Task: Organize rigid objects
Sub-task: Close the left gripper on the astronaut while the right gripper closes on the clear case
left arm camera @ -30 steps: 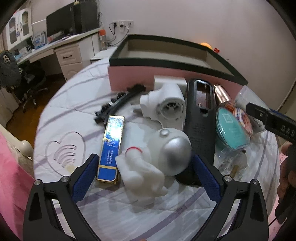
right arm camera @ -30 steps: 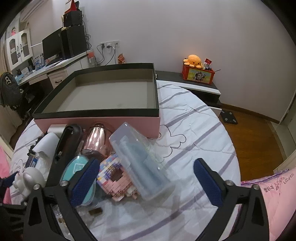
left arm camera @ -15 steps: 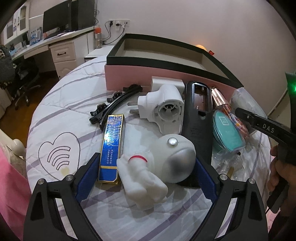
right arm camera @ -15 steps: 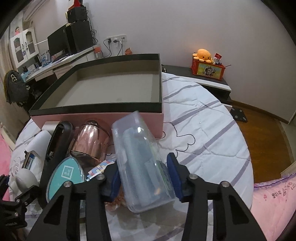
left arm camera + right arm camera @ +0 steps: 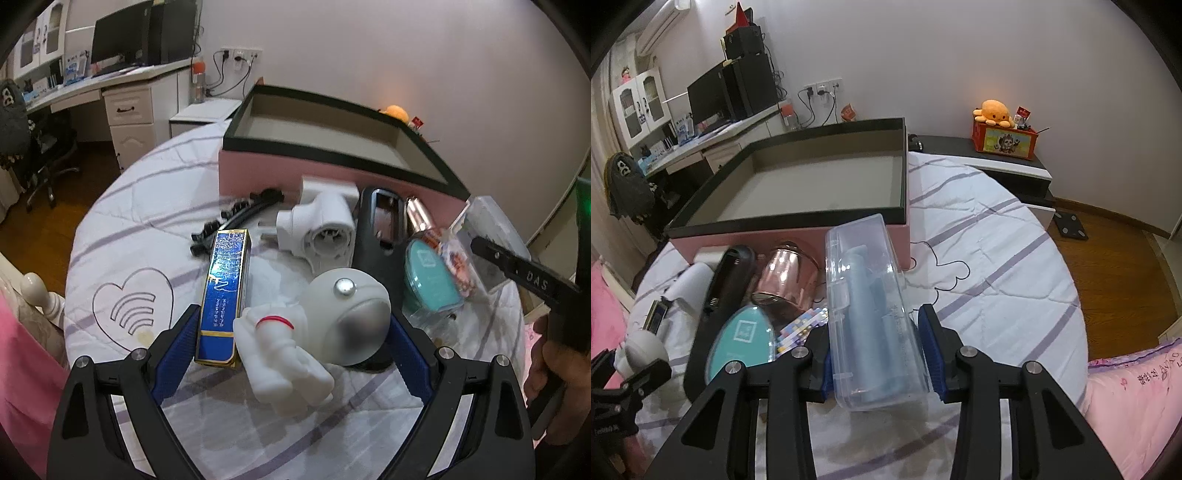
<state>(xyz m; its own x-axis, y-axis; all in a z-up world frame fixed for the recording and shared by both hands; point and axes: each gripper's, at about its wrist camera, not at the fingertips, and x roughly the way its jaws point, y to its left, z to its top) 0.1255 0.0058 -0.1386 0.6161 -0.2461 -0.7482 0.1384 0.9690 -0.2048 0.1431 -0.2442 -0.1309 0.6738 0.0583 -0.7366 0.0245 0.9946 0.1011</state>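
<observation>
Two views, each with its own share of the bed (image 5: pixel 990 258). Only your left view shows the astronaut (image 5: pixel 314 332), the blue box (image 5: pixel 223 291), the black clips (image 5: pixel 236 218) and the white adapter (image 5: pixel 321 229); only your right view shows the full clear case (image 5: pixel 871 310), the tray's (image 5: pixel 798 221) bare floor and the orange plush (image 5: pixel 993 110) on a far shelf.

The clear case is a long, see-through hinged box with bluish parts inside, lying on the bed just right of the copper cup (image 5: pixel 786 277), its far end against the pink tray wall.

Your right gripper (image 5: pixel 879 354) points steeply down, its jaws closing with both blue pads on the case's long sides. Your left gripper (image 5: pixel 291 347) tilts down too, released, straddling the astronaut without touching it.
</observation>
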